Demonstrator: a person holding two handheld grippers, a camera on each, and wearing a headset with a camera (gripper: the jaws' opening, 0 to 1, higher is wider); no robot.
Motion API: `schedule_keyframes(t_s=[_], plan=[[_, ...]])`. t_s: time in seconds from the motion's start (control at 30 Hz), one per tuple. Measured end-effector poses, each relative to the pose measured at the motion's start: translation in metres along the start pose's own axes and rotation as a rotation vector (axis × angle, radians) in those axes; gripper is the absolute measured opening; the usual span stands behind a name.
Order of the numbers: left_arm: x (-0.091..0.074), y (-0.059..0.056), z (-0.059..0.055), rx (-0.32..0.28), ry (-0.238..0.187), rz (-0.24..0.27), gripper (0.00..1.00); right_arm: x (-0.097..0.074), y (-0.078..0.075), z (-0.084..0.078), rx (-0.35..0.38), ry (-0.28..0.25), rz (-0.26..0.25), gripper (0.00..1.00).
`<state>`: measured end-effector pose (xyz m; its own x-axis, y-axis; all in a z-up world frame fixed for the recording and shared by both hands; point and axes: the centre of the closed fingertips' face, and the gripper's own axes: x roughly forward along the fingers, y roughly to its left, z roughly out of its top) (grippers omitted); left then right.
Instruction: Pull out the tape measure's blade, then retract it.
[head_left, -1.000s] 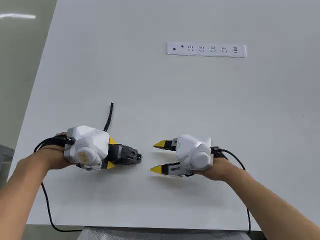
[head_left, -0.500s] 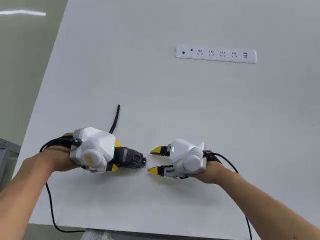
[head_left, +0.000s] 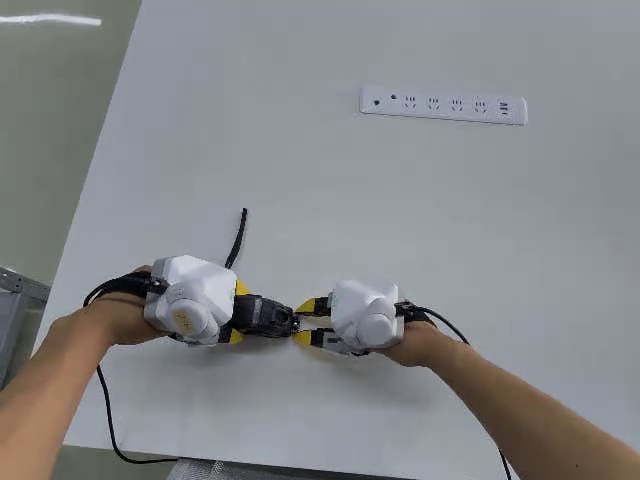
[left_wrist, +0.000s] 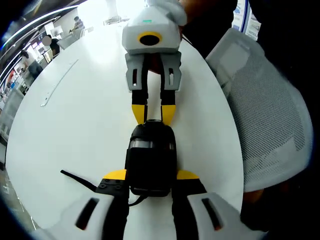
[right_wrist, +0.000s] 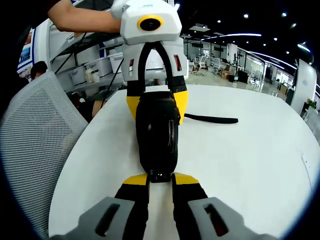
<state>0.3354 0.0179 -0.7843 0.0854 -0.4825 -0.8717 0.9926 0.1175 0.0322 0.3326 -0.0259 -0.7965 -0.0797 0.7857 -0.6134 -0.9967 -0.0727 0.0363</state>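
Left gripper (head_left: 236, 311): we clamp the tape measure (head_left: 268, 315).
Right gripper (head_left: 303, 321): at its 3 o'clock, jaws narrow, grip unclear.

Bright, even overhead light, everything sharp
Faint soft shadows on the white table (head_left: 420, 220); gripper views warp at the edges.
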Motion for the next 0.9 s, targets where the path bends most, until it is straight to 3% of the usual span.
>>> schedule_keyframes(t_s=[0.17,0.7,0.9], plan=[[0.001,0.001,-0.002,0.000,-0.014,0.007,0.29,0.000,0.000,-0.001,-0.037,0.003,0.005,0.15],[0.002,0.004,-0.010,-0.017,-0.038,0.011,0.28,-0.002,-0.002,0.004,-0.032,0.024,-0.008,0.11],[0.002,0.004,-0.009,-0.021,-0.040,0.012,0.29,0.002,-0.005,-0.004,-0.044,0.034,-0.016,0.11]])
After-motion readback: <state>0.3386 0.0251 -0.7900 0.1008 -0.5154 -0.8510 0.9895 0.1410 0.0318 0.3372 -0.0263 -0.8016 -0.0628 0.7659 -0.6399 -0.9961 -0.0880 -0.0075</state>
